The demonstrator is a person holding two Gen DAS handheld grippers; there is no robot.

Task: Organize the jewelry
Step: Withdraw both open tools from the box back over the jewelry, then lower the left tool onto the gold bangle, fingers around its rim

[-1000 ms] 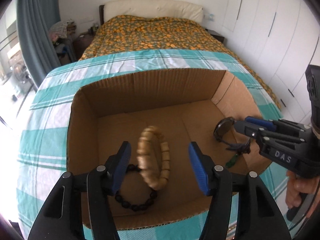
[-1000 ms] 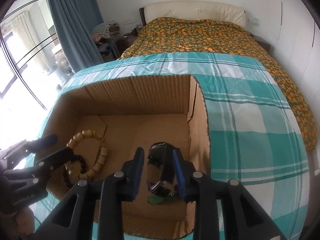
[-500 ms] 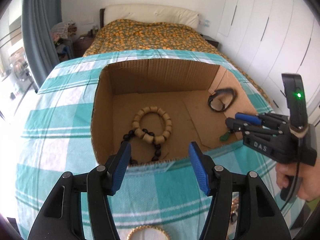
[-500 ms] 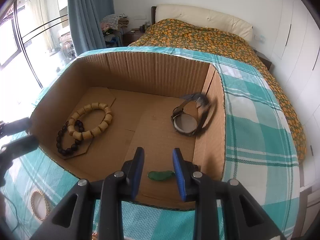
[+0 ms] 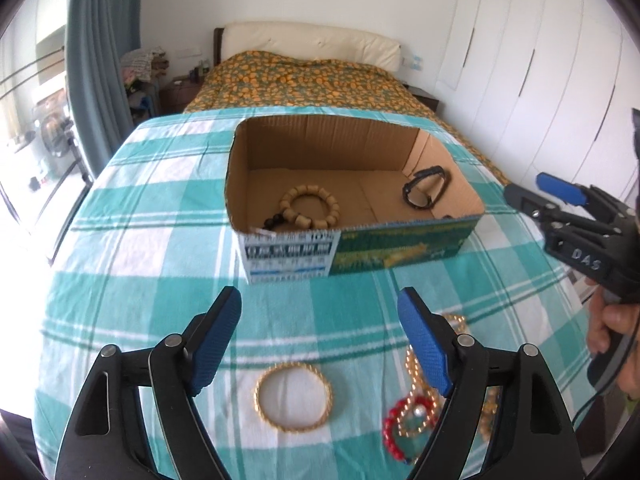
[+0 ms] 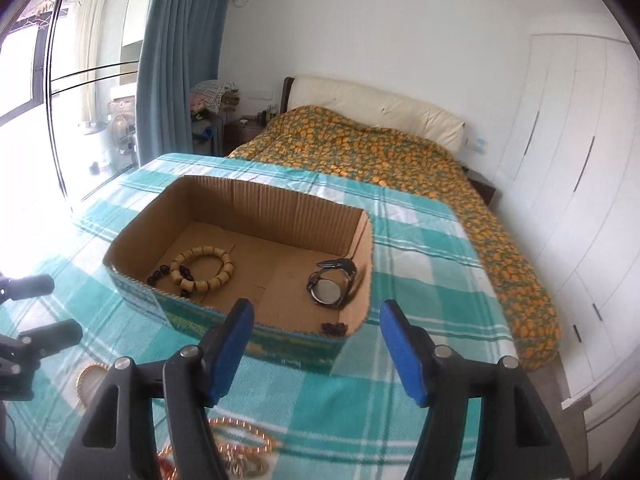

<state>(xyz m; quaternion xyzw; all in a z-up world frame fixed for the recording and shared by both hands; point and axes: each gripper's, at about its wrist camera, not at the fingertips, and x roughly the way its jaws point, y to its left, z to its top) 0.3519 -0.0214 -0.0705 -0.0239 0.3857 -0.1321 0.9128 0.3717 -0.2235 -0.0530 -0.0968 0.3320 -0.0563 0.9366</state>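
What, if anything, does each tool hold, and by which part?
Nothing. The left tool and right tool are both empty; their jaws have just been opening, with nothing between them. The watch lies in the box.

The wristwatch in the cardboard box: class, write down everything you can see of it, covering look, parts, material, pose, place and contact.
The wristwatch has a round pale grey face in a dark rim and a dark strap, closed into a loop, that looks like metal or plastic. It lies tilted on the floor of the cardboard box, in the right-hand end, resting against the side wall. A few dark beads lie nearby, apart from it. No claw touches it.
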